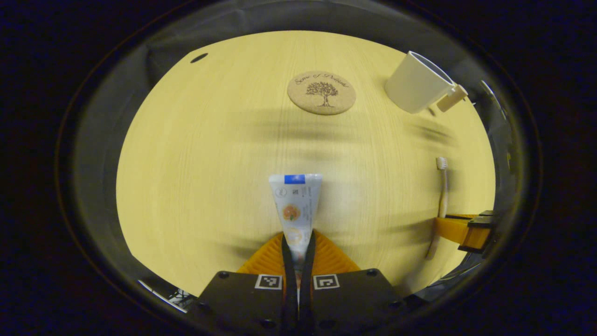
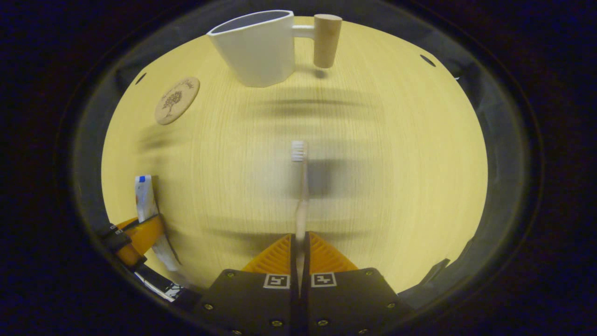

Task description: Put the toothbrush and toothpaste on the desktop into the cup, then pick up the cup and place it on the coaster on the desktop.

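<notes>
So the desktop point(image 1: 210, 163) is a big pale wood top, and nothing has gone into the cup yet. The cup point(image 2: 256, 46) sits at the far side, upright with its wooden handle sticking out to the right in the right gripper view, mouth open and looking ready to take both items. The cork coaster point(image 1: 321, 92) lies flat to the cup's left and well apart from it, bare for now, which makes sense since the cup only goes there last.

The toothpaste point(image 1: 295, 205) is pinched at its cap end by the left gripper point(image 1: 298, 249), fingers closed tight on it, flat crimped end pointing away toward the coaster. The toothbrush point(image 2: 301, 186) is clamped by its handle in the right gripper point(image 2: 301, 245), fingers pressed together on it, bristles pointing toward the cup. Both look lifted or about to be, judging by the shadows, though it's hard to be sure

Holding each by the near end leaves the long part free to drop into the cup
</notes>
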A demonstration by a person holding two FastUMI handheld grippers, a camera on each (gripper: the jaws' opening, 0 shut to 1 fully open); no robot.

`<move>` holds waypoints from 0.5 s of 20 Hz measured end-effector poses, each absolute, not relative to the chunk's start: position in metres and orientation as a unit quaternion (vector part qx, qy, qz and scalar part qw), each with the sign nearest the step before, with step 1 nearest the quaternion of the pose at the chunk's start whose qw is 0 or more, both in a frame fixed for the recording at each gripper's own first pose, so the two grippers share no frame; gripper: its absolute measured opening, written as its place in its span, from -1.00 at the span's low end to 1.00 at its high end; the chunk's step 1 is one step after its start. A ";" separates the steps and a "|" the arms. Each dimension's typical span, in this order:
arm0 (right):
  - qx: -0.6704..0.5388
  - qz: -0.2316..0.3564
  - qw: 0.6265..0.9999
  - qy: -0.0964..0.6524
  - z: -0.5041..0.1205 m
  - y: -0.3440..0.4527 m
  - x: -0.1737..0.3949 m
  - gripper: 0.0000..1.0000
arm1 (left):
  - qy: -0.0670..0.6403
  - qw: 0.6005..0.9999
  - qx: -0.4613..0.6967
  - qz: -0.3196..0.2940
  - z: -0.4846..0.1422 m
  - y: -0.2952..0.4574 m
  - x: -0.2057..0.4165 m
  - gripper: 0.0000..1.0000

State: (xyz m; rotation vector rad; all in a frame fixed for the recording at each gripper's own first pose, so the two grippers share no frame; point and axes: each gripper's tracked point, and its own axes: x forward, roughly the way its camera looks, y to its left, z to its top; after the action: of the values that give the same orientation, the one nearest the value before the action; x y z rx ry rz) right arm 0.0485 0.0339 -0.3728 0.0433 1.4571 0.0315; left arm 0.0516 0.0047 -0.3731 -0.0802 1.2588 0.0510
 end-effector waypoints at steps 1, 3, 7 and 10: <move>0.024 0.014 0.748 0.663 -0.373 0.034 0.048 -0.96 | 0.593 0.804 -0.037 0.025 -0.370 0.005 0.050 -0.80; 0.032 0.015 0.752 0.658 -0.372 0.034 0.049 -0.96 | 0.589 0.807 -0.037 0.026 -0.357 0.005 0.050 -0.80; 0.057 0.019 0.759 0.649 -0.368 0.035 0.046 -0.96 | 0.580 0.813 -0.043 0.027 -0.326 0.008 0.050 -0.84; 0.077 0.020 0.766 0.638 -0.358 0.036 0.047 -0.96 | 0.575 0.817 -0.041 0.031 -0.310 0.011 0.050 -0.80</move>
State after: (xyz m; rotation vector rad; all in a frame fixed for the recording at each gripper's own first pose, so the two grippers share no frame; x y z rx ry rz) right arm 0.0467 0.0361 -0.3582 0.1663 1.3855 0.0441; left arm 0.0501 0.0112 -0.3101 -0.0878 1.2258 0.0658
